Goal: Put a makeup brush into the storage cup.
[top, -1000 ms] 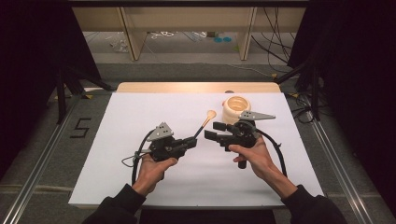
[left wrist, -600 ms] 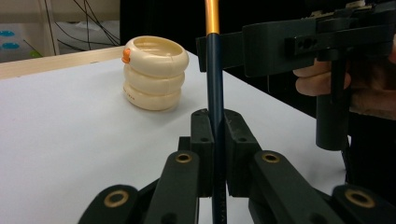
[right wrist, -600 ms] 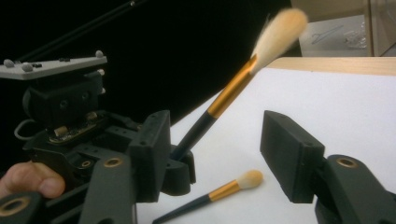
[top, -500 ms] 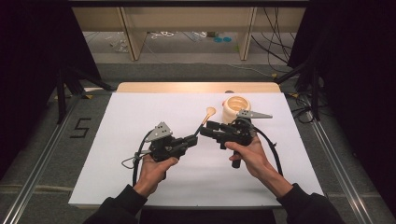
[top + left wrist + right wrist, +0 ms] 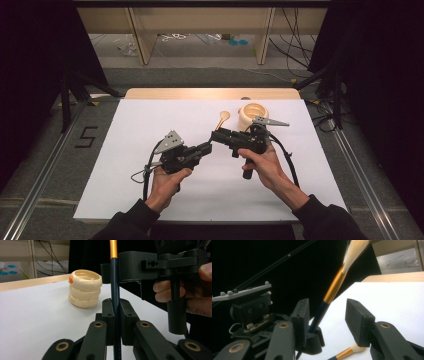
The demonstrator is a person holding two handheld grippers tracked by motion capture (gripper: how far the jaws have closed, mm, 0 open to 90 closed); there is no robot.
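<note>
High view: white table sheet (image 5: 140, 125), both of the person's forearms entering from the near edge, one gripper in each hand, meeting tip to tip near the middle.

Item 1, left gripper (image 5: 206, 147). Left gripper view (image 5: 115, 312): jaws pressed together on the dark handle of a brush (image 5: 114, 277), low on the handle, well below the gold collar. The brush stands straight up out of the grip.

Item 2, right gripper (image 5: 215, 134). Right gripper view (image 5: 327, 315): jaws spread wide, one on each side of the same brush (image 5: 332, 290); the left jaw is close against the handle just below the gold collar, the right jaw is well apart. Nothing pinched yet.

Item 3, brush. Dark blue handle, gold collar, pale bristles. High view: its head (image 5: 223, 117) points to the far side, just left of the pot.

Item 4, cream ringed pot (image 5: 252, 114). Upright, far right of the sheet, apart from both grippers; a small orange mark at its rim in the left gripper view (image 5: 85, 288).

Item 5, second brush end (image 5: 347, 352). Lying on the sheet below the right gripper; the rest of it is hidden.

Step in hand, as judged: passing the brush from left to right. To do it well, centre the handle between the spread jaws first, close on the dark handle rather than the collar or bristles, and keep the left grip firm until the right one has bitten. Releasing early would likely let the brush tip or drop.
</note>
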